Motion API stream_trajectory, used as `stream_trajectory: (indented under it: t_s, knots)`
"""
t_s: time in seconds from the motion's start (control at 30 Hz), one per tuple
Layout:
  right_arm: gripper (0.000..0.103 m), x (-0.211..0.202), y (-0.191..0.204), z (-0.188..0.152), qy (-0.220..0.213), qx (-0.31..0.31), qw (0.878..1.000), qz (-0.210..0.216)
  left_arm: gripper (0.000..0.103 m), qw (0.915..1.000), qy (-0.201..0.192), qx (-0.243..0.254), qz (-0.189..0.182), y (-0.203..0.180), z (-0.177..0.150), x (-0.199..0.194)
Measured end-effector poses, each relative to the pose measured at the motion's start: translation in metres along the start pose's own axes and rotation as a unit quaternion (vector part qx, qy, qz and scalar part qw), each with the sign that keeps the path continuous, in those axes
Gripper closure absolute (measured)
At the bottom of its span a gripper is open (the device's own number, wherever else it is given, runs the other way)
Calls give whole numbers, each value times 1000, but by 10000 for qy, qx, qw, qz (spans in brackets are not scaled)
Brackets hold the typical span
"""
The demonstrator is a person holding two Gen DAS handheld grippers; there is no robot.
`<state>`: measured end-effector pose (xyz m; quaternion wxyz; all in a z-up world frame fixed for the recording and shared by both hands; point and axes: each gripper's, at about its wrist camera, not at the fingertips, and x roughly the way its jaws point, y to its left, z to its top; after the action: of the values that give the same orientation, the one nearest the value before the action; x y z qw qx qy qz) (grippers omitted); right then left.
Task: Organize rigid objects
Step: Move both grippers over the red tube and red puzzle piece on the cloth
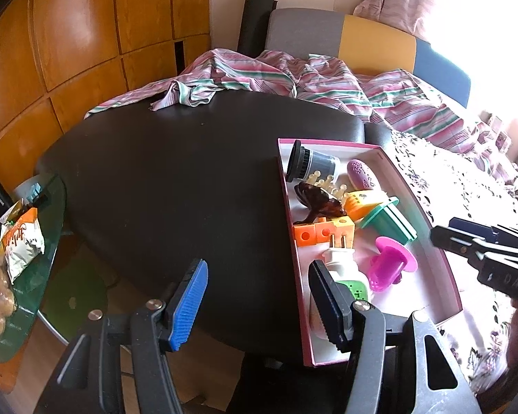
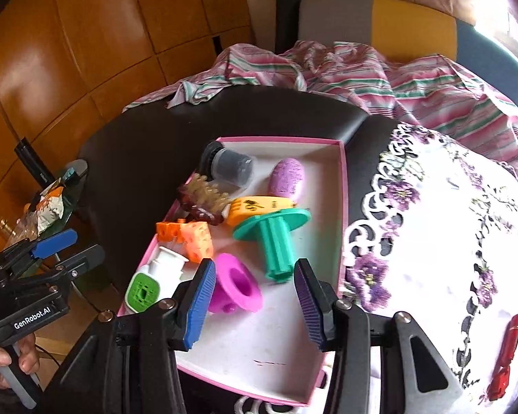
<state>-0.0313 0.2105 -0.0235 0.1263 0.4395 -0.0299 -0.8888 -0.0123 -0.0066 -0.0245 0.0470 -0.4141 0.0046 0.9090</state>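
Note:
A pink-rimmed shallow box (image 1: 293,241) (image 2: 342,207) lies on a black cushioned seat (image 1: 172,179) and holds several rigid items: a grey cup (image 2: 231,167), a purple oval (image 2: 288,176), a brown hair claw (image 1: 319,201), orange cubes (image 2: 190,236), a green mould (image 2: 276,241), a magenta mould (image 2: 236,286), a white and green plug (image 2: 152,279). A red object (image 2: 506,355) lies on the floral cloth to the right. My left gripper (image 1: 259,300) is open and empty over the box's left edge. My right gripper (image 2: 255,303) is open and empty above the box's near half.
A striped cloth (image 1: 293,79) is bunched behind the seat. A white floral lace cloth (image 2: 449,224) covers the right side. A glass side table (image 1: 34,241) with snack bags stands at the left. Wooden panels (image 1: 86,51) line the back left.

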Motion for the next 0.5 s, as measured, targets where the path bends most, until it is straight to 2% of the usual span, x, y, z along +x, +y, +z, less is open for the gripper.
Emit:
stream_trajectory:
  t_s: [0.27, 0.5]
  knots:
    - [55, -26, -69, -11, -22, 716, 9961, -507, 41, 9998, -99, 154, -71, -12, 7, -5]
    - [55, -62, -154, -34, 7, 1537, 9794, -1306, 41, 9988, -159, 398, -234, -33, 14, -7]
